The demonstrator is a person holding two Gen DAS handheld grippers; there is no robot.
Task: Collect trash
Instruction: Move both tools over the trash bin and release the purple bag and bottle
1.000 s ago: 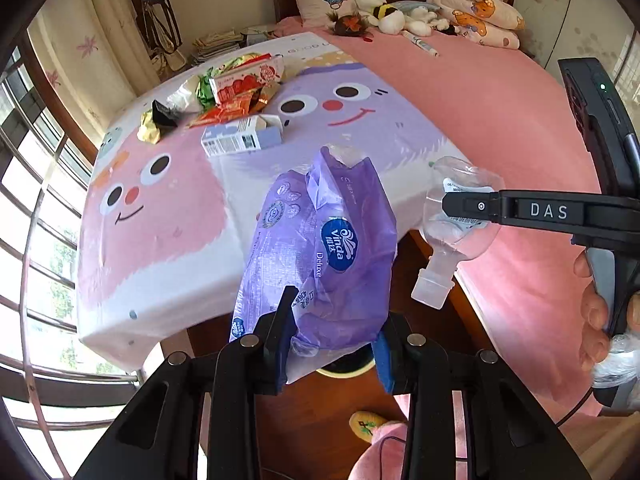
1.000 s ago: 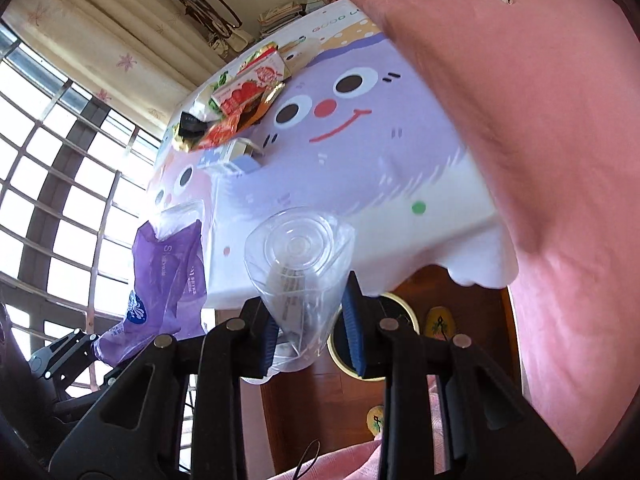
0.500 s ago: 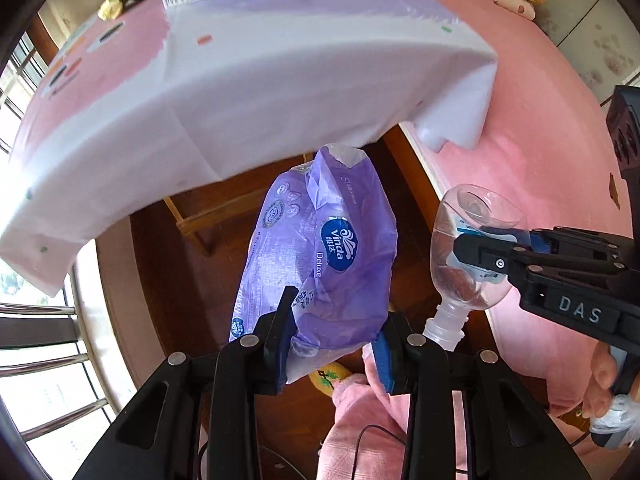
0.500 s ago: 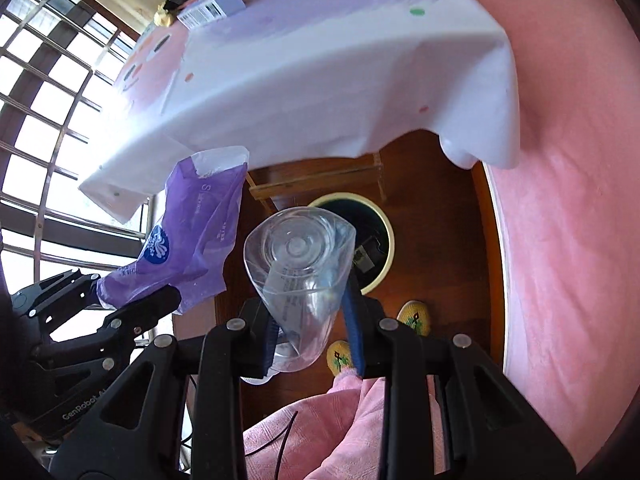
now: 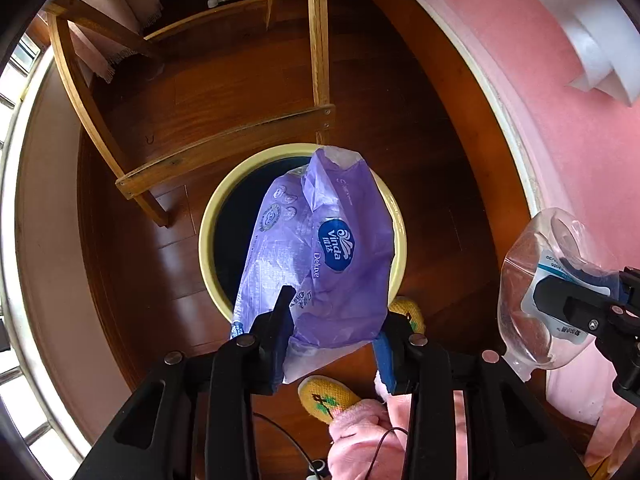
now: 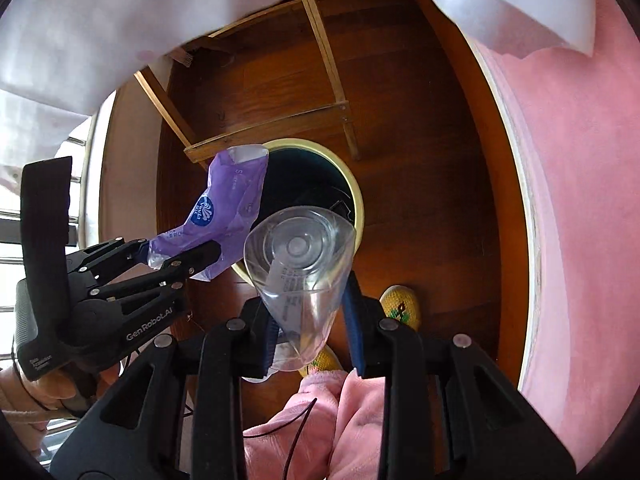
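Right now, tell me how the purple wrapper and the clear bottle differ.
The wrapper is opaque purple, limp film with a blue logo; the bottle is clear, rigid plastic with a white label. The wrapper is in the left gripper, the bottle in the right gripper. Both hang above the bin.

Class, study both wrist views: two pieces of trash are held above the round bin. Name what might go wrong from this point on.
1. The purple tissue wrapper in the left claw, whose jaws have just been opening, is limp and wide; it may catch the bin rim.
2. The clear plastic bottle in the right claw hangs near the rim, by a yellow slipper; it might miss.
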